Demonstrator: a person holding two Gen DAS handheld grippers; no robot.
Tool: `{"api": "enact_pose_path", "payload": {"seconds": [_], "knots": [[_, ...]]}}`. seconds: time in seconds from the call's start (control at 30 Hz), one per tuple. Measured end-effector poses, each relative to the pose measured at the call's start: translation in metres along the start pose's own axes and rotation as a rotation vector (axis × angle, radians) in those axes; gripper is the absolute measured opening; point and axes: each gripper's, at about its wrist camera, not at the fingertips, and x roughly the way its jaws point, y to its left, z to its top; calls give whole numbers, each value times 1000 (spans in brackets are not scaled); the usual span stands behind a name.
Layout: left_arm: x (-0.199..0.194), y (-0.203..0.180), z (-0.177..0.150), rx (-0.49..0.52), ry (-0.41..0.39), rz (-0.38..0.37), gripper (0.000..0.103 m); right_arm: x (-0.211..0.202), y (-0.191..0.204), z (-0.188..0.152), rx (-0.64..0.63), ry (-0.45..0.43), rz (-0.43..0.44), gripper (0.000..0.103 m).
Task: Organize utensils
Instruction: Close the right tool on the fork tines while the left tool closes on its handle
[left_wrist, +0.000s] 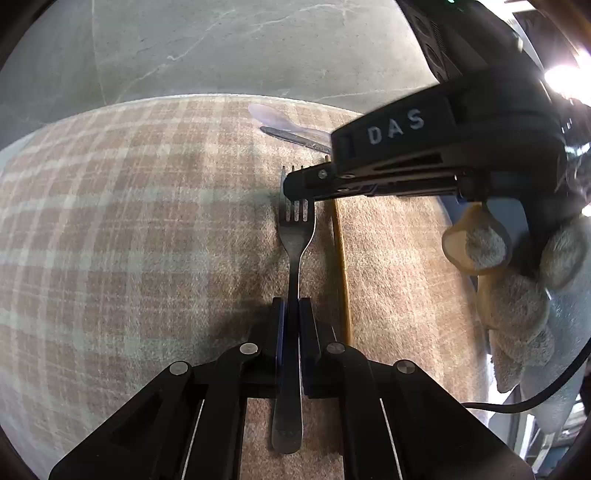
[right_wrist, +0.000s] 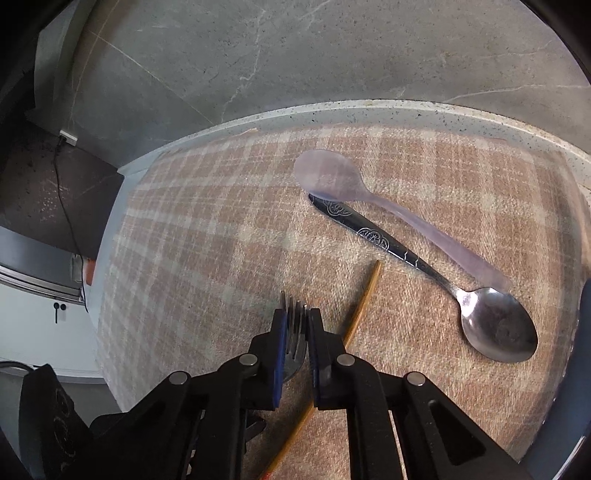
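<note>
A dark metal fork (left_wrist: 295, 236) lies on the plaid cloth (left_wrist: 129, 221), tines pointing away. My left gripper (left_wrist: 291, 306) is shut on its handle, whose end shows below between the fingers. My right gripper (left_wrist: 295, 184) reaches in from the right and crosses the tines. In the right wrist view, my right gripper (right_wrist: 295, 317) is shut on the fork's tines (right_wrist: 293, 332), with the blue pads on both sides. A wooden chopstick (right_wrist: 364, 295) lies just right of the fork, partly under the right fingers.
A steel spoon (right_wrist: 495, 325) with a patterned handle and a translucent plastic spoon (right_wrist: 332, 177) lie side by side at the cloth's far right. The speckled counter edge (right_wrist: 332, 107) runs behind. A gloved hand (left_wrist: 517, 280) holds the right gripper.
</note>
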Motion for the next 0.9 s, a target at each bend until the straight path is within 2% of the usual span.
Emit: {"api": "enact_pose_path", "payload": {"seconds": [0.03, 0.33, 0.5, 0.7, 0.9], "knots": [[-2, 0, 0, -2, -3, 1, 6, -2, 0, -1, 7, -7, 6, 5], [-10, 1, -7, -4, -10, -5, 6, -10, 0, -9, 24, -40, 8, 4], [-33, 13, -24, -12, -21, -12, 6, -21, 5, -13, 12, -72, 3, 2], [-41, 18, -23, 14, -18, -2, 6, -22, 9, -11, -3, -76, -28, 2], [-42, 9, -21, 18, -28, -14, 6, -34, 8, -17, 1, -103, -21, 2]]}}
